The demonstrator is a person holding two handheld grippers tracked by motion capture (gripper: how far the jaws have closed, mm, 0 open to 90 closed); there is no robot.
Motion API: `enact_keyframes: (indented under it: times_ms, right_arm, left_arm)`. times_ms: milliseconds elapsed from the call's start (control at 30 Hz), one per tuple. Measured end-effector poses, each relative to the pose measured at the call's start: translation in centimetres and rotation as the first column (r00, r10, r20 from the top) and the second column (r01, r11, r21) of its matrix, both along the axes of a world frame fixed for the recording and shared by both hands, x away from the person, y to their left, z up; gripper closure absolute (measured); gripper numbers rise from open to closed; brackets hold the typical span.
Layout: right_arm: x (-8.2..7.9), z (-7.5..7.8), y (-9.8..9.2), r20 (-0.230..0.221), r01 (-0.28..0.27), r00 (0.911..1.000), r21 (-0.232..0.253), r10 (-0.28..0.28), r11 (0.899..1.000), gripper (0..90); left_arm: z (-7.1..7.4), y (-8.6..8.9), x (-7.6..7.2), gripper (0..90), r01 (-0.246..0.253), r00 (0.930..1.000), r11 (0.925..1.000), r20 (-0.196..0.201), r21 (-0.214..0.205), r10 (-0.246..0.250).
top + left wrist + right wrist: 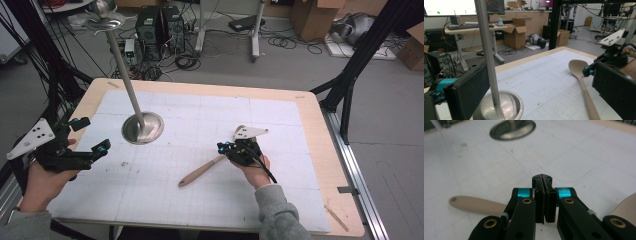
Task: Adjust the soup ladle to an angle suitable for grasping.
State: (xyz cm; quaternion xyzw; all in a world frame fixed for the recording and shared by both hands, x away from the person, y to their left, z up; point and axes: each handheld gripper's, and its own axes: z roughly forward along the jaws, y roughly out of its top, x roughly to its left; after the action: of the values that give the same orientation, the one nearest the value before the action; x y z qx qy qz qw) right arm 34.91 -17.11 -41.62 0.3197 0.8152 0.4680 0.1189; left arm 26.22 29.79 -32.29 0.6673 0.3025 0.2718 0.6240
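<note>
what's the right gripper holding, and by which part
The right gripper is shut over the wooden spoon, near its neck; whether the jaws actually pinch it cannot be told.

A white sheet [210, 150] is laid on the wooden table [320, 150]. A metal stand [143, 127] and, to its right, a wooden spoon [202, 172] are set on it.

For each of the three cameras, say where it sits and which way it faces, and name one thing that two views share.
High view: above the table, looking forward and down; forearms, both claws.
Left gripper view: on the left claw, looking level past the metal stand to the wooden spoon.
Right gripper view: on the right claw, jaws together, above the spoon.
Shared: spoon and stand.
</note>
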Motion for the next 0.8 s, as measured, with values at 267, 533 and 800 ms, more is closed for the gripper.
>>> enact_keyframes:
  times_ms: [267,533,800]
  right_arm:
    - [1.6,-1.9,0.3,-0.049,0.023,0.9985,-0.023,-0.024,0.999,89.6]
    - [3.2,-2.4,0.1,-0.105,0.058,0.9926,-0.030,-0.060,0.998,89.8]
    - [4.2,-3.0,0.8,-0.149,0.063,0.9861,-0.077,-0.074,0.995,89.8]
  left_arm:
    - [0.0,0.6,-0.2,1.9,-0.016,0.9999,0.9998,-0.002,-0.013,0.016]
    - [-0.3,0.6,-0.2,1.9,-0.014,0.9998,0.9999,-0.013,-0.008,0.014]
    - [-0.6,0.5,0.0,1.9,-0.016,0.9996,0.9999,-0.025,-0.003,0.016]
